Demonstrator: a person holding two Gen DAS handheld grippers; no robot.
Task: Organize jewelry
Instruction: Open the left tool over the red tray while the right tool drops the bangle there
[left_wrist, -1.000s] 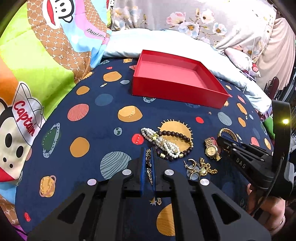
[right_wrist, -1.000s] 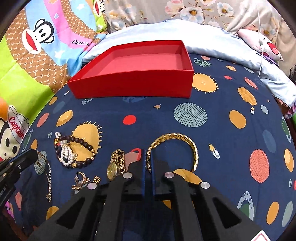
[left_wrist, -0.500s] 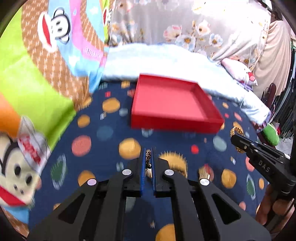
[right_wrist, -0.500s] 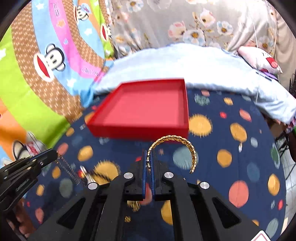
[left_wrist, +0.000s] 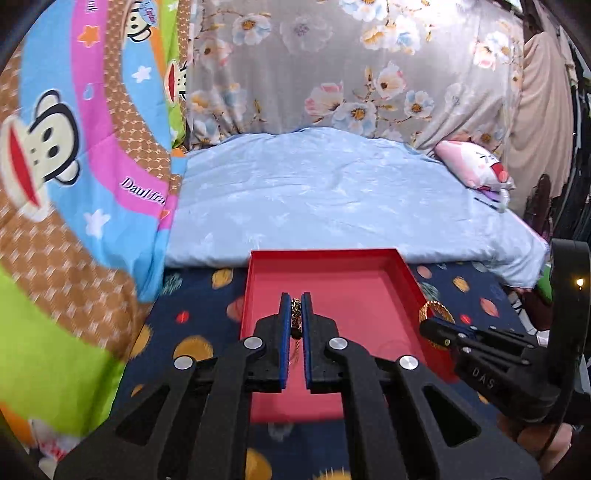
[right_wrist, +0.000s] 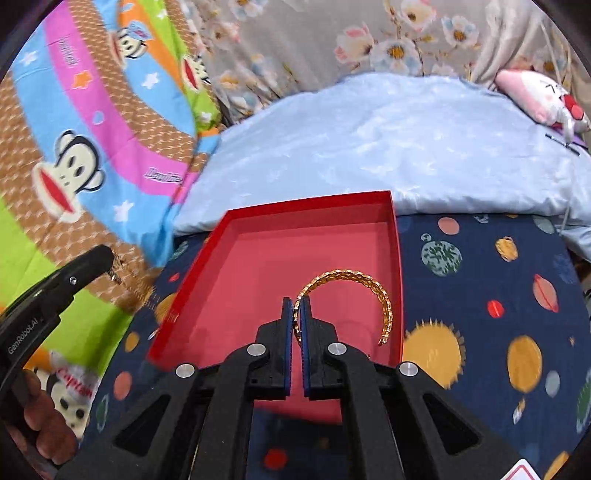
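My left gripper (left_wrist: 295, 301) is shut on a thin gold chain (left_wrist: 296, 317) and holds it above the open red box (left_wrist: 365, 295). In the right wrist view the chain (right_wrist: 127, 286) dangles from the left gripper (right_wrist: 105, 256) left of the box. My right gripper (right_wrist: 296, 306) is shut on one end of a gold open bangle (right_wrist: 369, 286), held over the right part of the red box (right_wrist: 258, 273). The right gripper (left_wrist: 430, 328) and bangle (left_wrist: 436, 308) show over the box's right wall in the left wrist view.
The box sits on a navy planet-print cloth (right_wrist: 480, 295). Behind it lie a light blue quilt (left_wrist: 332, 192) and a pink plush pillow (right_wrist: 543, 99). A colourful monkey-print blanket (left_wrist: 74, 166) rises on the left. The other jewelry is out of view.
Both grippers have lifted their pieces off the cloth and moved forward, from near the jewelry pile to above the red box. The chain and bangle stay gripped.
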